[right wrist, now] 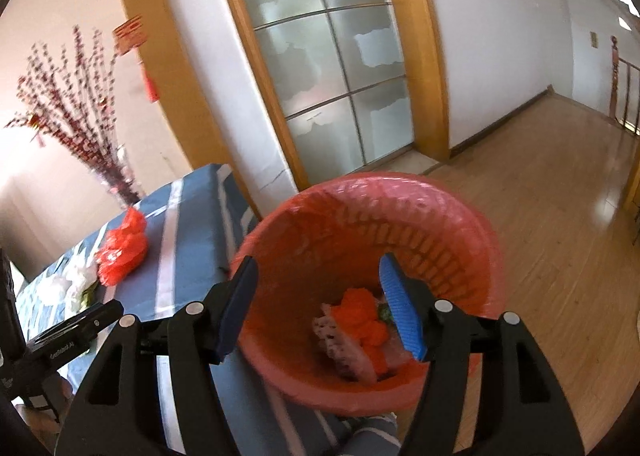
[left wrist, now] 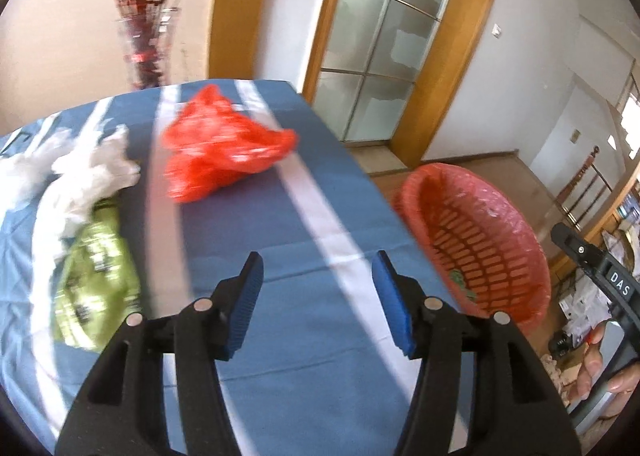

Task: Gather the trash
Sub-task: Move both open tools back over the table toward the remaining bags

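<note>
Since your left gripper (left wrist: 316, 296) hangs open and empty over the table (left wrist: 320, 336), the red bag (left wrist: 224, 148) ahead and slightly left is its grab. Your right gripper (right wrist: 320, 304), also open and empty, hovers over the bin (right wrist: 460, 216).

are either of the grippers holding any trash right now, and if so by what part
Nothing is held. The left gripper stands open over the table, and the right gripper stands open over the trash basket.
</note>
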Available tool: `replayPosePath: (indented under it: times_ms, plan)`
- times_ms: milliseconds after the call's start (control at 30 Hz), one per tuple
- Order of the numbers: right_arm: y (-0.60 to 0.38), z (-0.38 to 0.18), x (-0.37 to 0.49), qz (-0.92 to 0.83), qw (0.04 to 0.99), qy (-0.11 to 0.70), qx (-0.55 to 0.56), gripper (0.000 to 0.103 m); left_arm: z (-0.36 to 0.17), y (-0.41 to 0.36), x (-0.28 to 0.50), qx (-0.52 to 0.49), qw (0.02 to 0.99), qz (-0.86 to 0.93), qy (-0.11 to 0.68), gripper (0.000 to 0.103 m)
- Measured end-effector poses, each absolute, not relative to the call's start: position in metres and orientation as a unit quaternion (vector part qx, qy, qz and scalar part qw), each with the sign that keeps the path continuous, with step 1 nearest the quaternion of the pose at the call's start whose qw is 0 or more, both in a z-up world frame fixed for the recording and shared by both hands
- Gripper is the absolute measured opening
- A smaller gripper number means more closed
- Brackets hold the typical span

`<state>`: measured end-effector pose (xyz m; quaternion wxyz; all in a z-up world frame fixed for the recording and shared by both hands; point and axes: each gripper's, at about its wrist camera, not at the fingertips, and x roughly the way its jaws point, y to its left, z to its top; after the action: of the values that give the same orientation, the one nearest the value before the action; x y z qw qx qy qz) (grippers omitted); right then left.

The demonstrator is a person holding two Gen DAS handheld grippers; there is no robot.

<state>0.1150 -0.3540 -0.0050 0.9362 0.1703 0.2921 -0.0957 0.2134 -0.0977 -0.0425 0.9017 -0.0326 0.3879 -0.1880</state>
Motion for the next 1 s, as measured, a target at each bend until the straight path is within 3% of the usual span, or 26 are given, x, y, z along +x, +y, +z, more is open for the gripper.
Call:
replayPosePath:
  times_ms: [433,1000]
  plan:
    - [-0.233,-0.007,0.147,0.042,0.936,0.331,0.113,0.063,-0.040,0.024,0.203,-0.057,0.921,-0.086,0.376,0.057]
    - [-0.071,-0.035,0.226,0.167,0.894,0.410,0.064,0.054,-0.048,0.167,0.196,-0.108,0.923,0.048,0.365,0.057]
